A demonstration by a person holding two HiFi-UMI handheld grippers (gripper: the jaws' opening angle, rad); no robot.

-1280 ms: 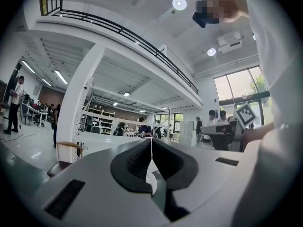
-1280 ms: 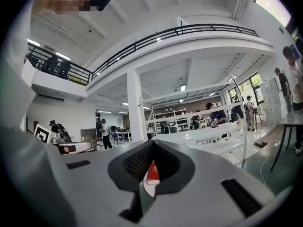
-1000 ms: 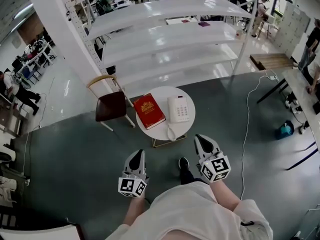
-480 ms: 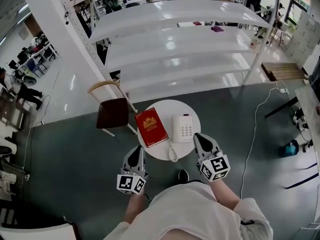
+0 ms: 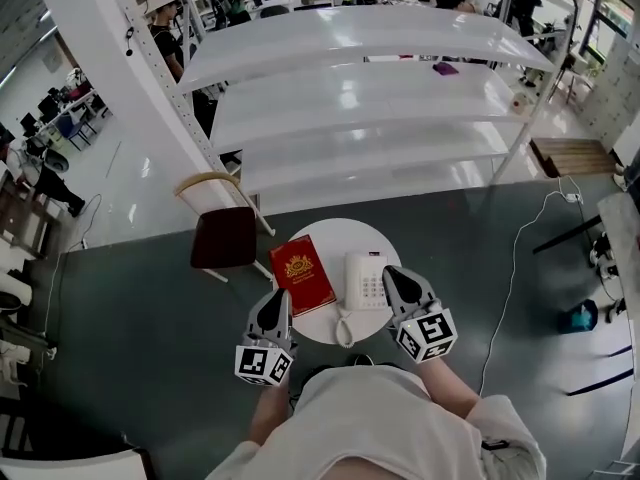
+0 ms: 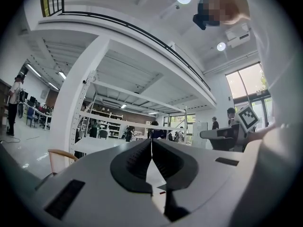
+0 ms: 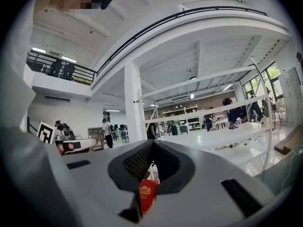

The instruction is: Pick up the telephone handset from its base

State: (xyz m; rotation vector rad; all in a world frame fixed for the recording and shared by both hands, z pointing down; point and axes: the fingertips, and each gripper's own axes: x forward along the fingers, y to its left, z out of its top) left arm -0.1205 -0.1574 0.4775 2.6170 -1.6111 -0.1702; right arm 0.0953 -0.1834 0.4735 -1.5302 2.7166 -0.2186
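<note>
A white telephone (image 5: pixel 366 279) lies on a small round white table (image 5: pixel 335 238), its handset (image 5: pixel 353 278) resting along the left side of the base and its coiled cord (image 5: pixel 343 328) hanging off the near edge. A red book (image 5: pixel 303 275) lies just left of it. My right gripper (image 5: pixel 392 277) is shut and empty, its tip over the phone's right edge in the head view. My left gripper (image 5: pixel 278 299) is shut and empty, at the table's near-left rim beside the book. In the right gripper view (image 7: pixel 152 144) the red book (image 7: pixel 147 196) shows below the closed jaws. The left gripper view (image 6: pixel 151 144) shows its jaws meeting.
A chair (image 5: pixel 225 236) with a dark red seat stands left of the table. Wide white shelving (image 5: pixel 370 98) rises behind it, with a white column (image 5: pixel 100 78) at the left. A white cable (image 5: pixel 508 278) runs over the grey floor at the right. People stand far off.
Both grippers have come forward together, still shut. The table with phone and book now lies right under their tips instead of well ahead.
</note>
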